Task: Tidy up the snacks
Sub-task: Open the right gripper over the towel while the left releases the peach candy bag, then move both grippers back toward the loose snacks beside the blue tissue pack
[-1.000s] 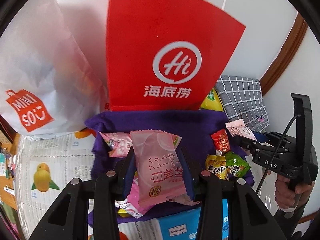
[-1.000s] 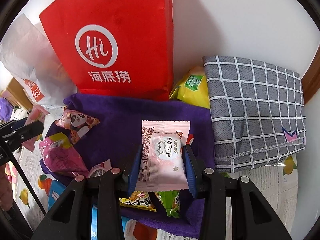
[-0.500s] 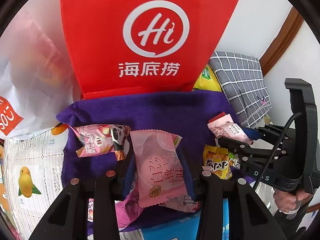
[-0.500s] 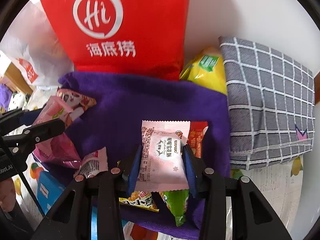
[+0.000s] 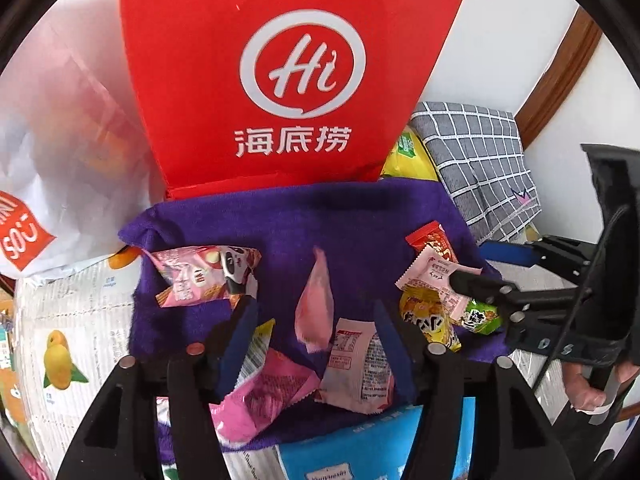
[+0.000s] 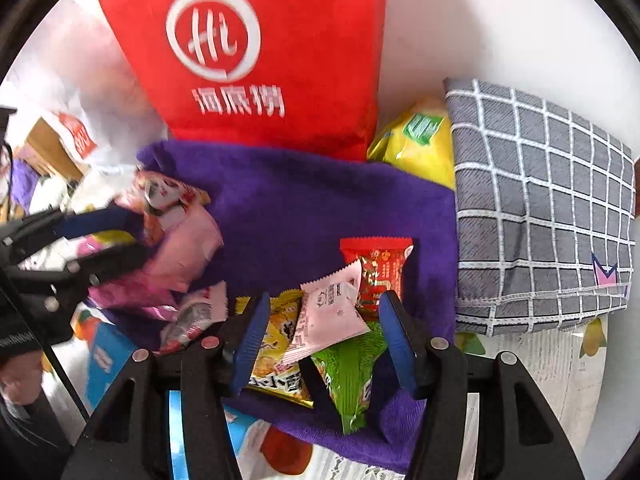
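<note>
left tool: the left tool (image 5: pixel 316 320) points steeply down over the purple cloth (image 5: pixel 304 220), its jaws opening; nothing is pinched. the pale pink packet (image 5: pixel 316 300) hangs loose and edge-on between the blue pads (image 5: pixel 236 344), seemingly mid-drop.
right tool: the right tool (image 6: pixel 320 332) is also opening. the light pink snack (image 6: pixel 328 320) lies tilted between its jaws, clear of both pads, on top of the yellow packet (image 6: pixel 276 344) and the green packet (image 6: pixel 352 364).
snacks near: a bright pink packet (image 5: pixel 264 396) and a white-backed packet (image 5: pixel 356 368) lie just under the left tool.
snacks further: a panda-print packet (image 5: pixel 208 272) sits on the left part of the cloth, a red packet (image 6: pixel 380 268) toward the right.
risk, pile: the light pink snack rests on slippery wrappers near the cloth's front edge; it may slide off onto the newspaper-covered worktop (image 5: pixel 68 320).
risk, drop: the falling pale pink packet could land on edge and tumble onto its neighbours, mixing the two groups.
risk, tools: the two tools are close together; lifting either carelessly could snag a wrapper or knock the other.
red bag: the red paper bag (image 5: pixel 288 80) stands upright behind the cloth; its inside is not visible.
white bag: a white plastic bag (image 5: pixel 60 140) sits left of it, contents only a blur through the plastic.
yellow bag: a large yellow bag (image 6: pixel 416 144) is wedged between the red bag and the folded grey checked cloth (image 6: pixel 540 208), unopened as far as i can tell.
</note>
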A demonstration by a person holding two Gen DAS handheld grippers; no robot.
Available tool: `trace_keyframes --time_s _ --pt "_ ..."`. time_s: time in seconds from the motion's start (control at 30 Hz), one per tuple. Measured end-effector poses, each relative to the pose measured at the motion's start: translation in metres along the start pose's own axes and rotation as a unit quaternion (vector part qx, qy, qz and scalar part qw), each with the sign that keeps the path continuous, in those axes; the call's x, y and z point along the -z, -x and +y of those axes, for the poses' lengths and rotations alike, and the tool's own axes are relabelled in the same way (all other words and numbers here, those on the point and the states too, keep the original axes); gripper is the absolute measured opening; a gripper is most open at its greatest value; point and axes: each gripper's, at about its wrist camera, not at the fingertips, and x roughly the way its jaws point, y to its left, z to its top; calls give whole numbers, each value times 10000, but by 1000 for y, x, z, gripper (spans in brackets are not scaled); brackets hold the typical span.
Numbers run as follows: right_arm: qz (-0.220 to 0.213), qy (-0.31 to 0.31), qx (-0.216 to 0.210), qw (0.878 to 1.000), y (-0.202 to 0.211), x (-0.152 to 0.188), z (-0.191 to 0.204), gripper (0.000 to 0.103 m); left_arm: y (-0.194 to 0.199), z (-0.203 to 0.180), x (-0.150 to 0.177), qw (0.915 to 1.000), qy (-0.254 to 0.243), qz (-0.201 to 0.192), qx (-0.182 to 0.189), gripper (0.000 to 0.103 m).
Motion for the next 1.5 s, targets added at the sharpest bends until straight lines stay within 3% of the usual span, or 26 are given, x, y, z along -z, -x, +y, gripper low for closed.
trace_keyframes --time_s 0.3,0.43,0.57,0.9,1.2,1.5 --pt "-1041 116 -114 9944 79 8 26 57 52 5 29 9996 194 -202 -99 59" --pt "-1368 271 -57 9902 102 34 44 57 78 11 47 9990 264 -318 -148 59" --pt "-1496 19 -112 9887 109 69 48 54 101 17 67 9981 422 -455 -54 59" --pt "-1364 -737 -305 9874 110 154 38 34 141 13 121 9960 475 -759 77 59" --pt "-1447 -792 -366 9856 122 197 54 34 165 0 151 9947 304 -966 185 59" --pt "-1332 -504 -364 9891 113 213 79 34 178 9 174 9936 386 -1037 214 59"
